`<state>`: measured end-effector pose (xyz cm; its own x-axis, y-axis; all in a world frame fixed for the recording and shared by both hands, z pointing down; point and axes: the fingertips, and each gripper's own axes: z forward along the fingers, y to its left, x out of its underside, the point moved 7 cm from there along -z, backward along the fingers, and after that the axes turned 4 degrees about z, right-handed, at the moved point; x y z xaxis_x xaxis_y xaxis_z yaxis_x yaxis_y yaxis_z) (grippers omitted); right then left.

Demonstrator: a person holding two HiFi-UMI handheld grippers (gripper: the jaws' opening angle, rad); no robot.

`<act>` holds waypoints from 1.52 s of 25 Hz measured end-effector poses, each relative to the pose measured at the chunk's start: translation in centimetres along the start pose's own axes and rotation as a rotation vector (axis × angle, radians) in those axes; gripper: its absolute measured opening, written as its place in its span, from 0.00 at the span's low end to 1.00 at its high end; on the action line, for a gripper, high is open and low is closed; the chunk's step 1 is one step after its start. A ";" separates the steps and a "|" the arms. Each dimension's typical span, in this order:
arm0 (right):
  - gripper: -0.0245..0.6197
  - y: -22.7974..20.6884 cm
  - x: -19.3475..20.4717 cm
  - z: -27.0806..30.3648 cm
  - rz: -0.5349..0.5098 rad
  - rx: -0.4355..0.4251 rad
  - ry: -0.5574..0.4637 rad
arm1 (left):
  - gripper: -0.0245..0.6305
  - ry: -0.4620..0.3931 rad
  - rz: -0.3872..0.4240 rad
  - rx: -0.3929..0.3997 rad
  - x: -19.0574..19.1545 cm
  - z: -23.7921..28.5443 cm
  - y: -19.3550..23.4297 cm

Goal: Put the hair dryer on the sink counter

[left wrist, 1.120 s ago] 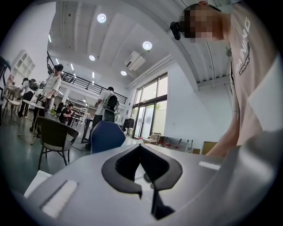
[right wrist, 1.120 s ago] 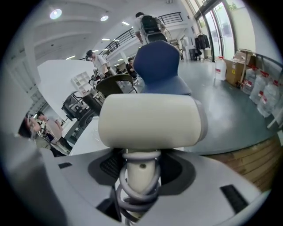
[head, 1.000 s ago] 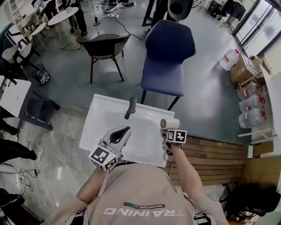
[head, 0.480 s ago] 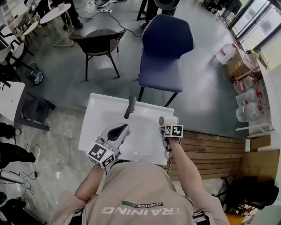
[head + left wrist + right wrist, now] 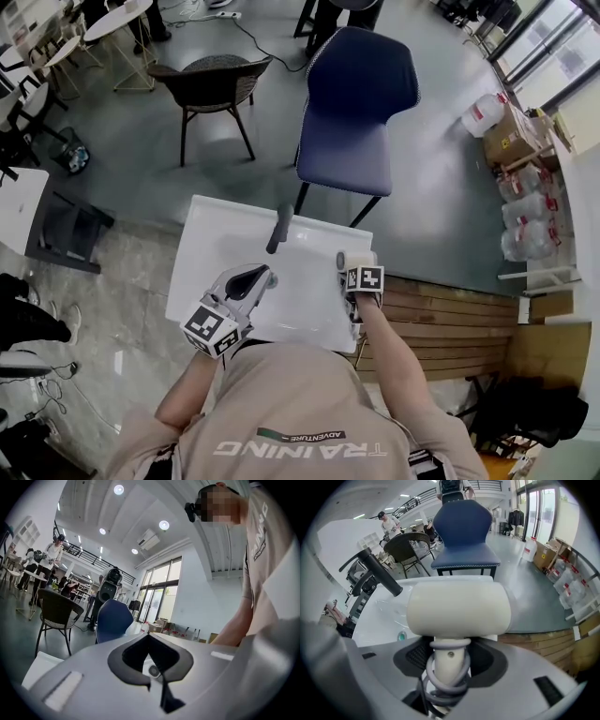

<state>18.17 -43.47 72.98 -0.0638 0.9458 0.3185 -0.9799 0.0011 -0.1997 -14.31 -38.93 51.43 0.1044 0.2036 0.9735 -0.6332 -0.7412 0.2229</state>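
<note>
My right gripper (image 5: 355,274) is shut on the handle of a cream hair dryer (image 5: 356,260), at the right edge of the white sink counter (image 5: 220,246). In the right gripper view the dryer's barrel (image 5: 459,609) lies crosswise above the jaws. Its handle, wrapped in grey cord (image 5: 448,676), is clamped in my right gripper (image 5: 449,686). My left gripper (image 5: 255,278) hangs over the counter's near left part, its jaws together on nothing. In the left gripper view my left gripper (image 5: 154,691) points up and away, showing the room rather than the counter.
A black faucet (image 5: 279,228) rises at the back middle of the sink, left of the dryer as the faucet (image 5: 380,575) appears in the right gripper view. The basin drain (image 5: 401,635) lies below it. A blue chair (image 5: 356,103) stands just behind the counter, and a wicker chair (image 5: 211,89) to its left. Wooden slats (image 5: 441,323) lie at right.
Both grippers have stayed almost in place over the sink. The left one has edged slightly left and the dryer has barely shifted.
</note>
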 end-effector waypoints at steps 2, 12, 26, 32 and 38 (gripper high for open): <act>0.38 -0.1 -0.1 0.1 -0.004 0.007 0.003 | 0.05 0.003 -0.002 0.003 0.1 0.1 0.1; 0.38 -0.1 -0.5 0.5 -0.026 0.062 0.016 | 0.05 0.015 0.008 0.016 -0.2 0.4 0.4; 0.39 0.4 -0.3 -1.2 -0.044 0.032 -0.026 | 0.05 0.057 0.003 0.036 0.9 0.6 -0.6; 0.39 0.8 0.1 -3.8 -0.060 -0.033 -0.127 | 0.05 0.057 0.025 0.055 0.4 1.2 -1.5; 0.38 0.8 0.9 -8.2 -0.121 -0.097 -0.286 | 0.05 0.071 0.045 0.067 0.8 1.7 -3.2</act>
<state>18.84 -39.94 65.49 -0.0124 0.8076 0.5897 -0.9619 0.1514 -0.2277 -10.91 -37.51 51.56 0.0208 0.2127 0.9769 -0.5827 -0.7914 0.1847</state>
